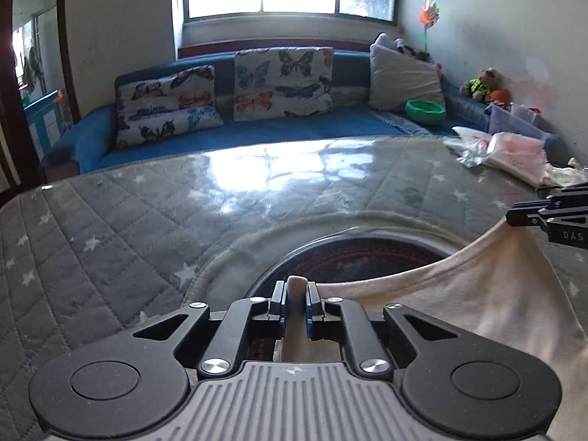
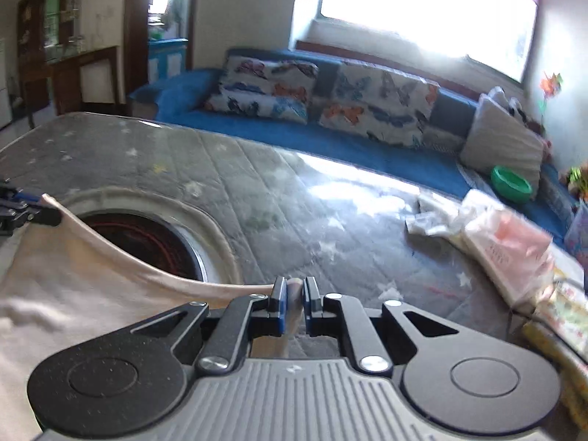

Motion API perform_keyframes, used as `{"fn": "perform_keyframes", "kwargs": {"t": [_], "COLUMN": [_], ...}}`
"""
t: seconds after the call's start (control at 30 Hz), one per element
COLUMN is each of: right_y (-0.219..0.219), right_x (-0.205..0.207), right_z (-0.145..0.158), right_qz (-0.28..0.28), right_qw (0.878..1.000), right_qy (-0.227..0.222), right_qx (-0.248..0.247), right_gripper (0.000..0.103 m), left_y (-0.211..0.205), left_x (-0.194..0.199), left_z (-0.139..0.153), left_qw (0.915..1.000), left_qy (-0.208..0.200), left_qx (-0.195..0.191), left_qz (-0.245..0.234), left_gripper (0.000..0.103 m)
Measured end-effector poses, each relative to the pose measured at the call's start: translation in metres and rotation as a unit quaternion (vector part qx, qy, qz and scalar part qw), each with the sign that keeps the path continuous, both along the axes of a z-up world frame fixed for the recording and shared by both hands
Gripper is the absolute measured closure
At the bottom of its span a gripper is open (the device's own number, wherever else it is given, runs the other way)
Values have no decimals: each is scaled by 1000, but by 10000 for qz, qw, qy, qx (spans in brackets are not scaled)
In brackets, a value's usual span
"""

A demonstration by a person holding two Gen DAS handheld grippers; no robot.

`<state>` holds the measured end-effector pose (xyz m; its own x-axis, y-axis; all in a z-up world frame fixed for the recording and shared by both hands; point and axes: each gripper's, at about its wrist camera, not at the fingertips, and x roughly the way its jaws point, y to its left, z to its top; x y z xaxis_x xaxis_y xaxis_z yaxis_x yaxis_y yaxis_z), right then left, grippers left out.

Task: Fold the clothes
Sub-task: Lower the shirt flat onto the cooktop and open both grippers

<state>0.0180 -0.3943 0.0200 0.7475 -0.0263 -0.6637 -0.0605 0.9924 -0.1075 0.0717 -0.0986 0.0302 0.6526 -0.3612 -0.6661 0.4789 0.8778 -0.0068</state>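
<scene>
**Cream garment held taut between both grippers above the bench**

A cream garment is held at two points along one edge. In the left wrist view, a small fold of the cloth is pinched between the blue-padded fingers of the left gripper, with a nub of fabric standing up just past the fingertips. From there the edge sags and then rises to the right gripper, seen at the right border of that view, where the cloth is gathered into a peak at the tips.

In the right wrist view, the same garment is seen clamped between the fingers of the right gripper; the hem runs left in a shallow curve to the left gripper at the left border. The rest of the fabric hangs below and toward the cameras, partly blurred.

Beneath the hem lies the bench, covered by a grey quilted star-patterned cloth under a glossy transparent sheet, with a round dark recess set into it. A heap of plastic-wrapped packets rests on the bench's far right. Behind it, a blue sofa carries butterfly cushions and a green bowl.
</scene>
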Motion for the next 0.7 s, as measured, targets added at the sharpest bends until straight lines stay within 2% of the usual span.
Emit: {"fn": "perform_keyframes", "kwargs": {"t": [0.17,0.3,0.4,0.5,0.63,0.7], "right_y": [-7,0,6,12,12,14], "right_x": [-1,-20,-31,-39,-49,-55], "right_z": [-4,0,-5,-13,-18,-15], "right_qz": [-66,325,565,649,572,592], "right_qw": [9999,9978,9941,9932,9942,9944], "right_qy": [42,197,425,542,553,519], "right_qx": [121,538,827,806,719,702], "right_gripper": [93,90,90,82,80,71], "left_y": [1,8,13,16,20,25], "left_x": [7,5,-4,-25,-63,-83], "left_z": [-10,-5,6,19,24,22], "left_qw": [9998,9993,9990,9990,9987,9984], "left_qy": [107,72,40,9,12,40], "left_qx": [93,7,-193,-410,-494,-510], "left_qz": [172,371,404,194,-133,-225], "left_gripper": [89,81,79,74,73,69]}}
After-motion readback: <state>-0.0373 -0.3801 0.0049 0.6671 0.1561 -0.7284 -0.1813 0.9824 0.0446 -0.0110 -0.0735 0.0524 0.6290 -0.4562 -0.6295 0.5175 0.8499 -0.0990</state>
